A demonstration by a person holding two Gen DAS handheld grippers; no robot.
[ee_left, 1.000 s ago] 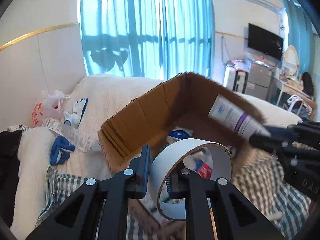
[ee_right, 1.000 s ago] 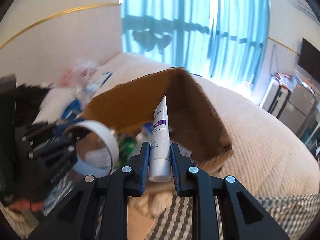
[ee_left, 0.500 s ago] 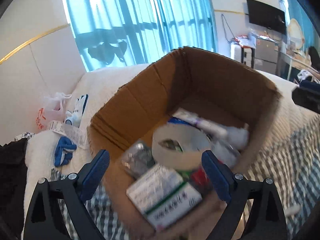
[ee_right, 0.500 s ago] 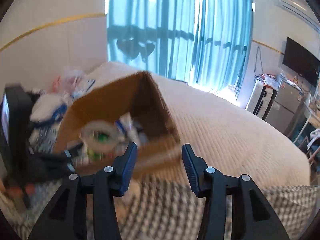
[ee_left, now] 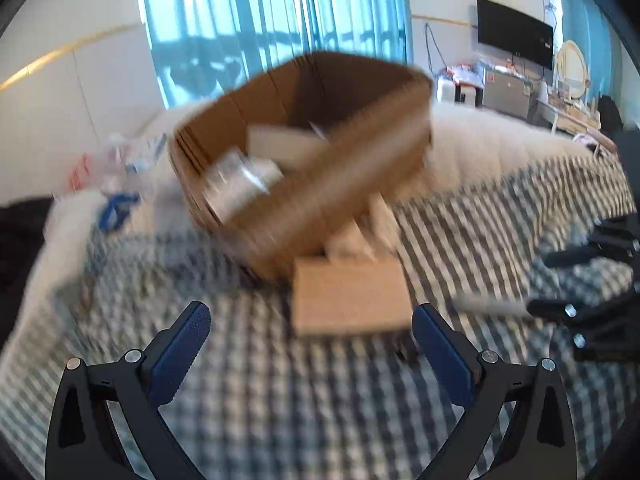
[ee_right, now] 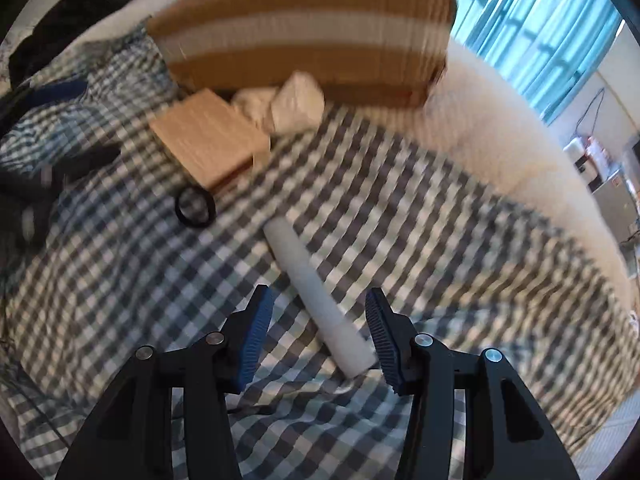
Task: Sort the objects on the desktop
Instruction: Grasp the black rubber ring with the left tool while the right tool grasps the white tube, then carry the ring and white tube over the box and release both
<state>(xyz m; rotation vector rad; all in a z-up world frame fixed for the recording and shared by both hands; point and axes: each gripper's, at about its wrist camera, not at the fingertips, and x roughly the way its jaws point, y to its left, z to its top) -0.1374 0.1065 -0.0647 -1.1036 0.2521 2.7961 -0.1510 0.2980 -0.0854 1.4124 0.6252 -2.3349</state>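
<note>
Home bedroom: bed (ee_left: 500,208) under checked cover (ee_right: 400,240), blue window curtains (ee_left: 280,12), wall-mounted TV (ee_left: 514,42), dresser with oval mirror (ee_left: 574,66).

Two wrist fisheyes, angled down and close over the checked blanket (ee_left: 280,420), sharing the cardboard box (ee_right: 304,40).

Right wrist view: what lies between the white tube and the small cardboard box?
A black ring on the checked cloth, between the white tube and the small cardboard box, close beside the box.

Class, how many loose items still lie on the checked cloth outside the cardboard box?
4: a white tube between the right jaws, a black ring, a tan box and a cream packet beside the cardboard box. Blur may hide others.
</note>
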